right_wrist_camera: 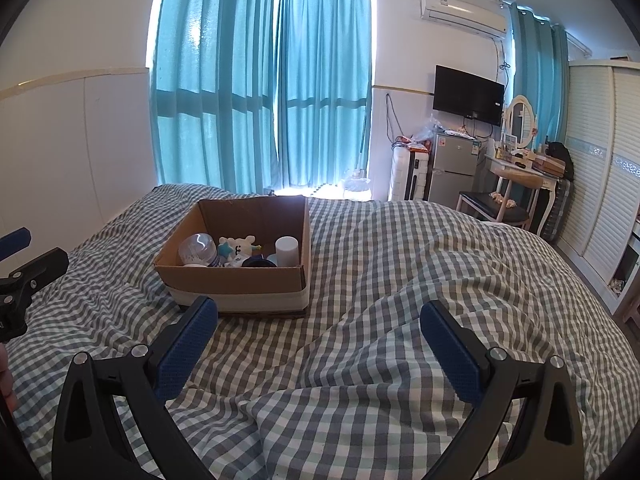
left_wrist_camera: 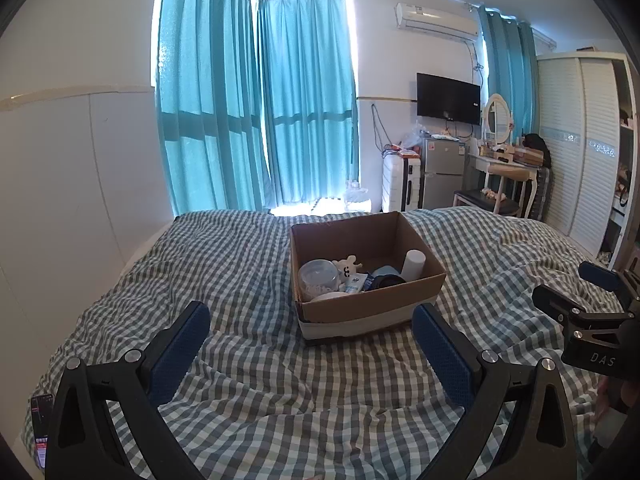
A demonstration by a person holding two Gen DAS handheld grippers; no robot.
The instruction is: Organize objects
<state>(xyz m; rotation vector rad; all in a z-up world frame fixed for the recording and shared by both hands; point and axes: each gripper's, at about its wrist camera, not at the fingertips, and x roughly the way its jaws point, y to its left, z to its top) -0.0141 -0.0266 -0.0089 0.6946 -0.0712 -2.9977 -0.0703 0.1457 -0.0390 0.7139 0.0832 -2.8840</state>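
An open cardboard box [left_wrist_camera: 372, 308] [right_wrist_camera: 236, 280] sits on the checked bed cover. Inside lie a clear round container [left_wrist_camera: 318, 276] [right_wrist_camera: 198, 249], a white toy figure [left_wrist_camera: 347, 267] [right_wrist_camera: 240, 247], a white cylinder [left_wrist_camera: 414, 264] [right_wrist_camera: 287, 250] and a dark round item [left_wrist_camera: 386, 282] [right_wrist_camera: 258, 263]. My left gripper [left_wrist_camera: 312, 314] is open and empty just in front of the box. My right gripper [right_wrist_camera: 318, 314] is open and empty, to the right of the box's near corner. Each gripper also shows at the edge of the other's view, the right one [left_wrist_camera: 592, 308] and the left one [right_wrist_camera: 24, 268].
The grey-and-white checked bed cover [right_wrist_camera: 400, 260] is rumpled all round. A phone [left_wrist_camera: 42, 424] lies at the near left edge of the bed. Beyond the bed stand teal curtains [left_wrist_camera: 256, 112], a small fridge [left_wrist_camera: 442, 172], a vanity table with chair [left_wrist_camera: 500, 184] and a wardrobe [left_wrist_camera: 580, 148].
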